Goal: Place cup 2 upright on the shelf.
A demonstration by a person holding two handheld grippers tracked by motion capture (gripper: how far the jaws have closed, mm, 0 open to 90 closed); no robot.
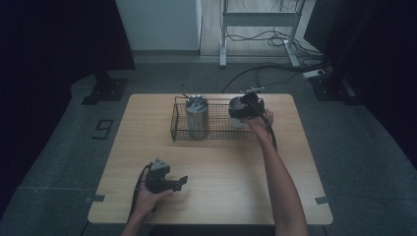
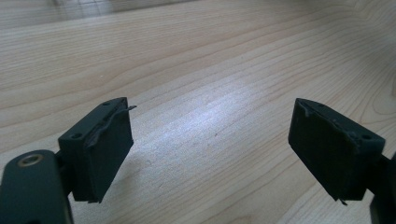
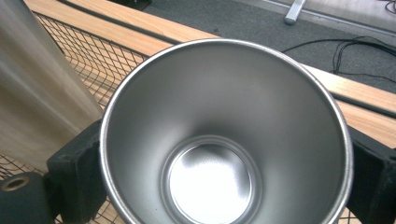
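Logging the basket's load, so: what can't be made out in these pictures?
High view: right gripper covers most of the steel cup; what lies inside the tall tumbler is too small.
Right gripper view: tumbler blurred and cut off at left; cup's outer wall hidden by its own rim.

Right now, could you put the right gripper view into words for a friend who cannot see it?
A shiny steel cup, empty, is seen from above, clamped on either side between the right gripper's two black jaws. It hangs over a black wire basket, with a second steel tumbler at the left edge. Beyond the basket lie the wooden table edge and a grey floor with cables.
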